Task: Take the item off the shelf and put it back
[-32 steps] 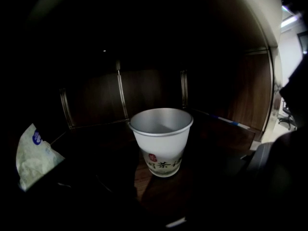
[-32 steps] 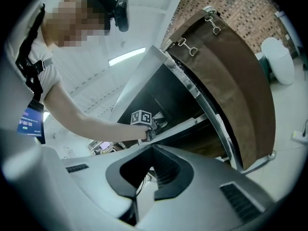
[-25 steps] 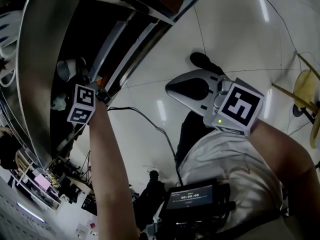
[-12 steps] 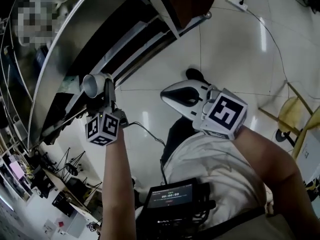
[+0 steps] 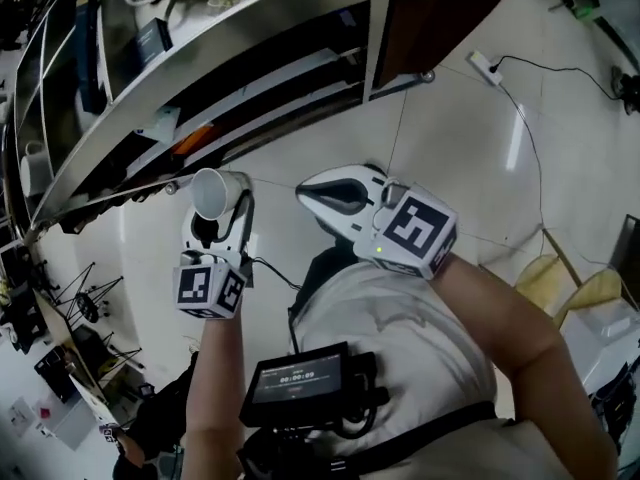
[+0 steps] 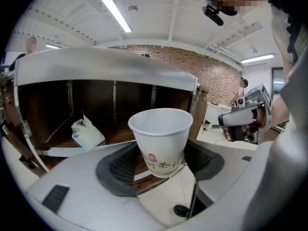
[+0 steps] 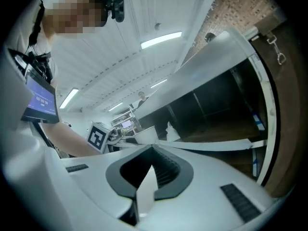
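Pale floor tiles and a dark shelf with a bright metal front edge make the background. The paper cup stands upright and looks empty. It is pinched low on its wall, near the base, between the wide-spread jaws of the left hand-held gripper. It is off the shelf, in the air just in front of the open compartment that lies ahead of this hand-held gripper. I judge that the cup is now out and that the return is the step in hand. To do it well, the squeeze should stay light, because a thin paper wall dents easily. The cup should go forward level, come down until its base sits flat on the board, and only then be released. A white packet lies ahead and to the left of the jaws, so a landing place to the right of it seems safer. The right hand-held gripper has its jaws pressed together with nothing between them and waits aside. Only the left gripper view shows the pads on the cup and the inside of the compartment. The head view shows instead the round mouth of the cup from above, with floor under it.
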Motion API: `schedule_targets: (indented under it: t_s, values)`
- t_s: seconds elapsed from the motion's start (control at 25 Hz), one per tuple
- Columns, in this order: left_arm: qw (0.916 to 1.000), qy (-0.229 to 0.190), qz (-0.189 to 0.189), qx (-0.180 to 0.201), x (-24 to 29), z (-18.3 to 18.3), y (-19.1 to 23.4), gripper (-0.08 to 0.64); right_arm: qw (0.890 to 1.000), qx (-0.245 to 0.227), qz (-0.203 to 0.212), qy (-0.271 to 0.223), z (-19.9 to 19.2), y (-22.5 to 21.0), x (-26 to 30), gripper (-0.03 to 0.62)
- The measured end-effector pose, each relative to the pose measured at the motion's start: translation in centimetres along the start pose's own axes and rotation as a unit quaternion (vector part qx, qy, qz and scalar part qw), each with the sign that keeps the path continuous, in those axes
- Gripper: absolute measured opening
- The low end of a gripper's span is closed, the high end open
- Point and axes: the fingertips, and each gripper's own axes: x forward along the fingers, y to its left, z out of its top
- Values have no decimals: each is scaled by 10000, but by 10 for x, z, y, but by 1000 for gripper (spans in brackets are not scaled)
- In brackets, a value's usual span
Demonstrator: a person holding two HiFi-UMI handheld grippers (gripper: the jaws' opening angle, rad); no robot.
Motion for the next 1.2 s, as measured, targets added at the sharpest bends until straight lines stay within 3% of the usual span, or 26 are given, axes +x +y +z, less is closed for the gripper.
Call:
schedule_targets:
  t_s: [0.36,0.56,0.84,1.2]
  values:
    - [9983,-319,-469,161,-64,33,-19,316,9973,-327,643,161,33,55,30,5]
    - [9976,-432,-532,106,-90,36,-23,316,9946,-490,892,210,47,75,39,5]
    - [9964,-694,-478,98,-109,62,-17,316,9909,-788,1092,63,74,85,50,5]
    - [9970,-682,-179,320,-117,82,-8,316,9855,-1011,1362,20,95,88,70,5]
